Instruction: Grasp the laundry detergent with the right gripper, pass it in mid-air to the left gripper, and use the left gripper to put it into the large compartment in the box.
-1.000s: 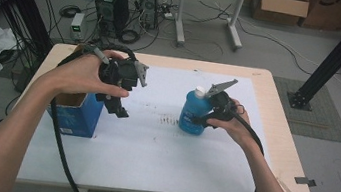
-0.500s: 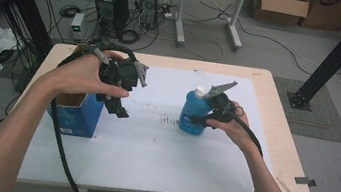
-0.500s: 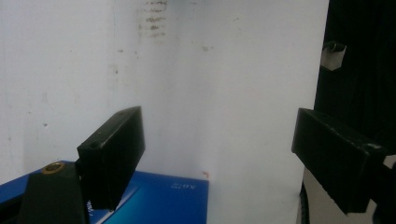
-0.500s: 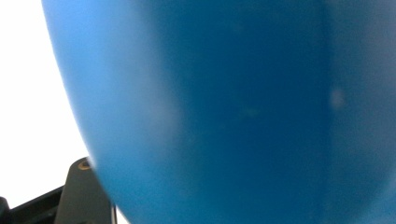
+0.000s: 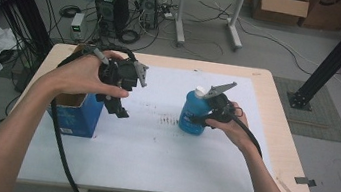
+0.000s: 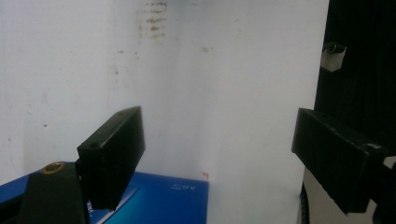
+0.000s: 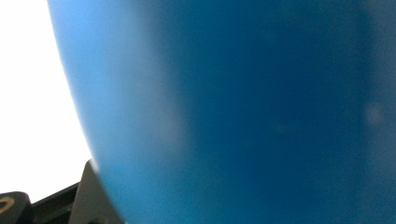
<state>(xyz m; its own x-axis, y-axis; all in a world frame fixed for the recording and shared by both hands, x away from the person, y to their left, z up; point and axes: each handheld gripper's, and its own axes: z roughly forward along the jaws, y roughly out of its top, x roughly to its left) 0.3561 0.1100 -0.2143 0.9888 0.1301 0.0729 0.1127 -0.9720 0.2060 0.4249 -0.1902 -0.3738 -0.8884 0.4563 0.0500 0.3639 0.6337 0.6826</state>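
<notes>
You see the high view evenly lit and rather dim, with soft shadows under your forearms on the white mat [image 5: 151,144] and slight softness throughout. In the left gripper view the mat glares pale while the jaws go nearly black. The blue bottle [image 7: 243,112] sits too close, fully blurred.

Blue bottle [image 5: 193,113] — white cap; blue box [image 5: 76,114]

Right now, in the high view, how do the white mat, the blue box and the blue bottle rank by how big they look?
1. White mat, by far the largest.
2. Blue box, partly hidden behind the left forearm.
3. Blue bottle, smallest, though not much smaller than the box.
</notes>
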